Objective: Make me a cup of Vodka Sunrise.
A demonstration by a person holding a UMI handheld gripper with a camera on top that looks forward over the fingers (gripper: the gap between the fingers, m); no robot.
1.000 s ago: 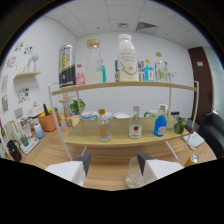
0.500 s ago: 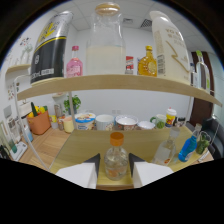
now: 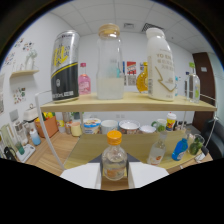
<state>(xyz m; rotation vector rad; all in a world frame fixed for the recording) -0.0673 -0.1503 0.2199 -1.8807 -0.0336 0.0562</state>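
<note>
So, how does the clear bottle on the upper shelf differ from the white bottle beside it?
The clear bottle is see-through, with pale liquid only in its lower part; the white bottle is opaque and hides its contents. The clear bottle has a tan cap, the white bottle a white one. Both stand upright on the upper shelf.

I am holding my gripper (image 3: 114, 176) level and pointing it straight forward, its two white fingers (image 3: 82, 176) reaching out ahead of me side by side, with only their upper faces showing. The fingers are standing apart, with a gap left between their inner edges. A small bottle with an orange cap (image 3: 114, 159) is standing in that gap, right between the fingertips, with its cap rising above them. Whether the inner faces of the fingers are pressing against the bottle's sides or only flanking it, I cannot tell. No part of my hand or sleeve is showing.
</note>
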